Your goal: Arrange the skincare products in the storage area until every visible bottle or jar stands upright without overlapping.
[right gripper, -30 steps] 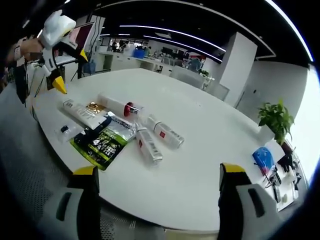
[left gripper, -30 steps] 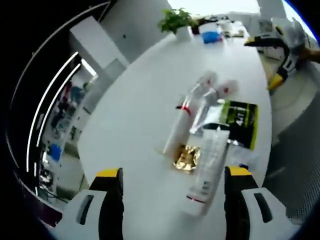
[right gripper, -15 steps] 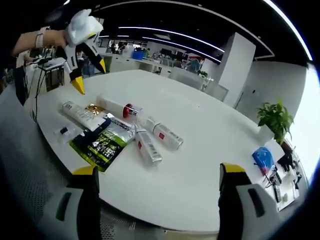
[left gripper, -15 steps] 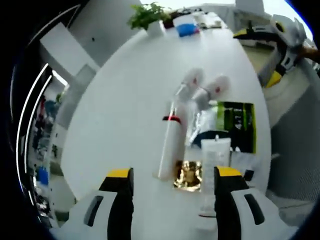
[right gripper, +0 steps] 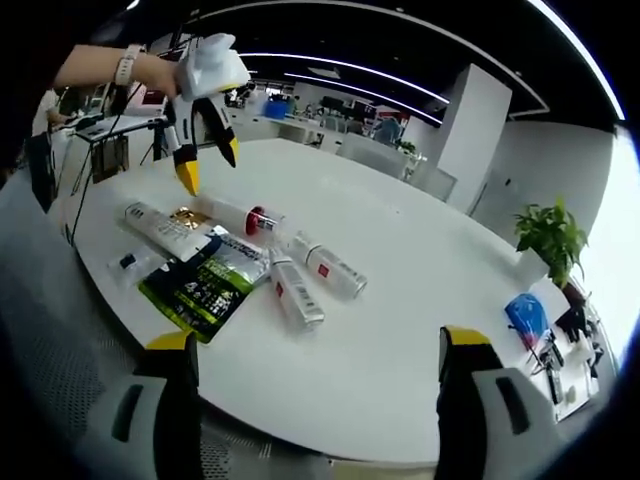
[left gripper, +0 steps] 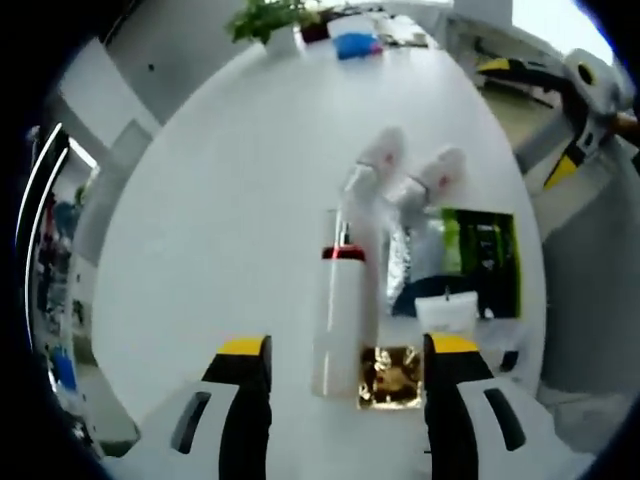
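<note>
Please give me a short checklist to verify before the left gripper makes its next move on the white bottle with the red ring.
1. Left gripper open: ok, jaws stand wide apart.
2. White bottle with red ring between the jaws' line: ok, it lies just ahead.
3. Bottle free of neighbours: not ok, gold sachet lies right beside its base.
4. Bottles upright: not ok, the two capped bottles lie flat.
5. Right gripper out of the way: ok, open, apart from the pile.
6. Table space to stand the bottle: ok.

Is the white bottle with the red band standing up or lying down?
Lying down. The white bottle with the red band rests lengthwise on the table, beside the gold packet.
</note>
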A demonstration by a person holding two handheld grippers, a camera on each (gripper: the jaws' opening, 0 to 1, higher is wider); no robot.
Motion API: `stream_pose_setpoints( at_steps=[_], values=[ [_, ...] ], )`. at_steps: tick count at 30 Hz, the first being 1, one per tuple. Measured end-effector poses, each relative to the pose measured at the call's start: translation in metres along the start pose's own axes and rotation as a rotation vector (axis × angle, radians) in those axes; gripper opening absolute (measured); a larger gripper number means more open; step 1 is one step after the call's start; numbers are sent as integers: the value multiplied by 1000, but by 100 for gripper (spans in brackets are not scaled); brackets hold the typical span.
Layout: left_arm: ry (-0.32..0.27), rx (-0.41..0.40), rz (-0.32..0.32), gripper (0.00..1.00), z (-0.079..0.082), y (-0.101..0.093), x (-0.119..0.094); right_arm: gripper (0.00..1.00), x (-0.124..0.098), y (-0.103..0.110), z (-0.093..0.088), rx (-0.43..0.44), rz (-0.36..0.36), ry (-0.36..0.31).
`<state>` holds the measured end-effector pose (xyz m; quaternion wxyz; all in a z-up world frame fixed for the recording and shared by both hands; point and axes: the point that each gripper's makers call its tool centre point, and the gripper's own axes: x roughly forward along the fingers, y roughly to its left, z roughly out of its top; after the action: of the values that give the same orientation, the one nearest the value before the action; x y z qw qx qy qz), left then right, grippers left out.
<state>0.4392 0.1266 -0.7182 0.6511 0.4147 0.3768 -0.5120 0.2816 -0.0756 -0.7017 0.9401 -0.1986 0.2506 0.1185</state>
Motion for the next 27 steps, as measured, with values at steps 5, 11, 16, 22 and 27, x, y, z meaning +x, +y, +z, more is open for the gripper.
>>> stream_pose_setpoints(
  at_steps=[5, 11, 16, 22, 27],
  values=[
    [28, 19, -49, 54, 4, 3, 11, 100, 0, -2, -1, 4, -7, 4],
    [54, 38, -100, 46, 7, -1, 21, 100, 0, -2, -1, 4, -11, 8],
    [62, 43, -121, 41, 10, 2, 34, 100, 1, -3, -1, 3, -13, 8],
    [80, 33, -141, 43, 9, 0, 48, 100, 1, -3, -2, 3, -15, 17],
    [100, 44, -160, 35, 7, -5, 56, 100, 1, -3, -3, 5, -17, 20]
  ],
)
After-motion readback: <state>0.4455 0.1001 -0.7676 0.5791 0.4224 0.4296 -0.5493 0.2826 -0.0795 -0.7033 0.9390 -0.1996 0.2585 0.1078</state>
